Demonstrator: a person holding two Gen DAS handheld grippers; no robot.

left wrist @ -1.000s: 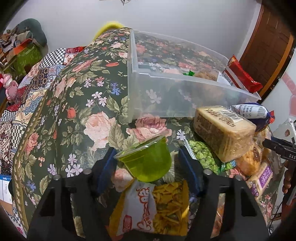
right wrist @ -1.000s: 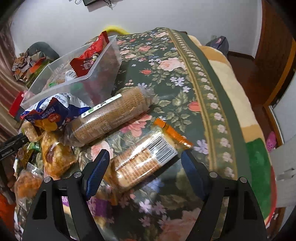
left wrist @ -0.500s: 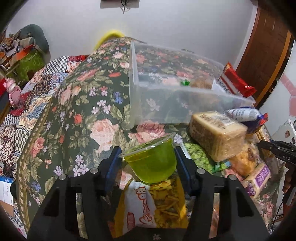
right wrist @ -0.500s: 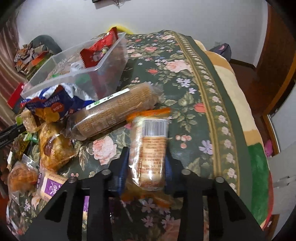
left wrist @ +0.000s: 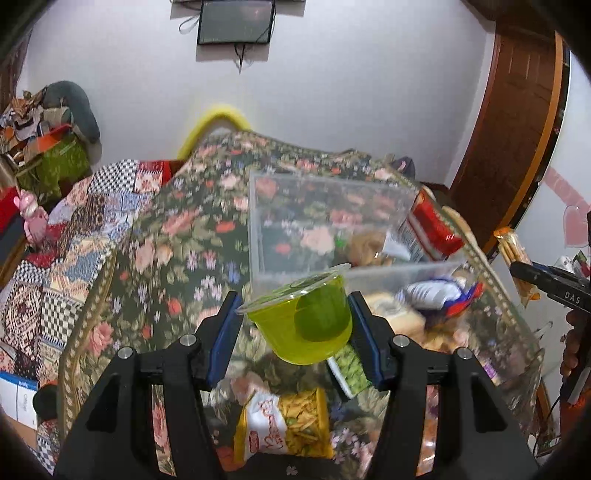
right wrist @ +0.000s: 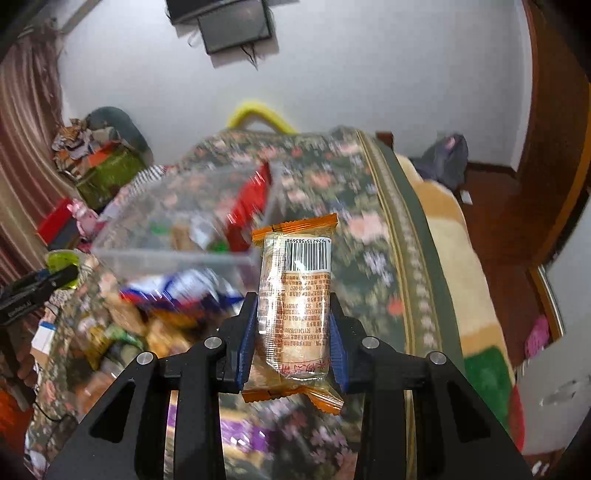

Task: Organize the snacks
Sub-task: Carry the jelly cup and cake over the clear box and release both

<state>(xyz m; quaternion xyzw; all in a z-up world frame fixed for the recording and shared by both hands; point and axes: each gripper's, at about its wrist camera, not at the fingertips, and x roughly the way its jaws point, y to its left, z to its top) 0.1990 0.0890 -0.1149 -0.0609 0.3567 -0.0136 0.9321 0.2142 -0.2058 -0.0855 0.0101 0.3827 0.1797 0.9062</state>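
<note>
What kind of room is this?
Probably a bedroom at home: a bed under a floral blanket, a wall-mounted TV, and a wooden door.

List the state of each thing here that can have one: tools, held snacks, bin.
Left tool: shut on the green jelly cup.
Green jelly cup with clear film lid: sealed, tilted, lifted off the bed.
Right tool: shut on the biscuit pack.
Clear biscuit pack with orange ends: sealed, upright, lifted.
Clear plastic bin: lidless, partly filled with snacks.
</note>
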